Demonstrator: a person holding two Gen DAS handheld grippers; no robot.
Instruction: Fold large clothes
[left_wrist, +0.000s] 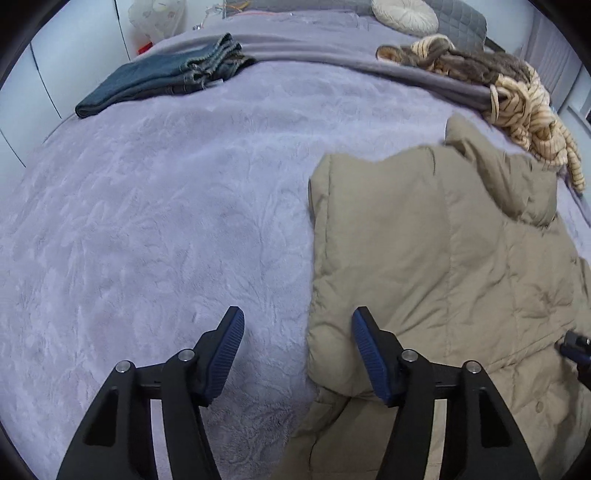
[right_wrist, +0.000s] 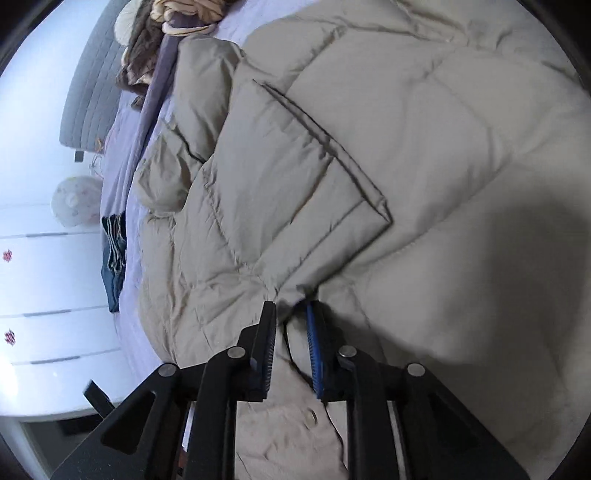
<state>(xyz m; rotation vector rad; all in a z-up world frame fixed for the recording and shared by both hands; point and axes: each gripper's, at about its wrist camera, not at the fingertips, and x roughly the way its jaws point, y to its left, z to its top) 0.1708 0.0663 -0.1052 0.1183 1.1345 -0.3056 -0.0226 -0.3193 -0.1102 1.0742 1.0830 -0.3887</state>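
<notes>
A large beige quilted puffer jacket lies on the lilac bedspread, on the right half of the left wrist view. My left gripper is open and empty, hovering over the jacket's left edge, one finger over the bedspread and one over the jacket. In the right wrist view the jacket fills most of the frame. My right gripper is shut on a bunched fold of the jacket near a flap pocket. The right gripper's tip also shows in the left wrist view.
Folded blue jeans lie at the far left of the bed. A striped and brown pile of clothes lies at the far right by a round cushion. A grey headboard and white drawers border the bed.
</notes>
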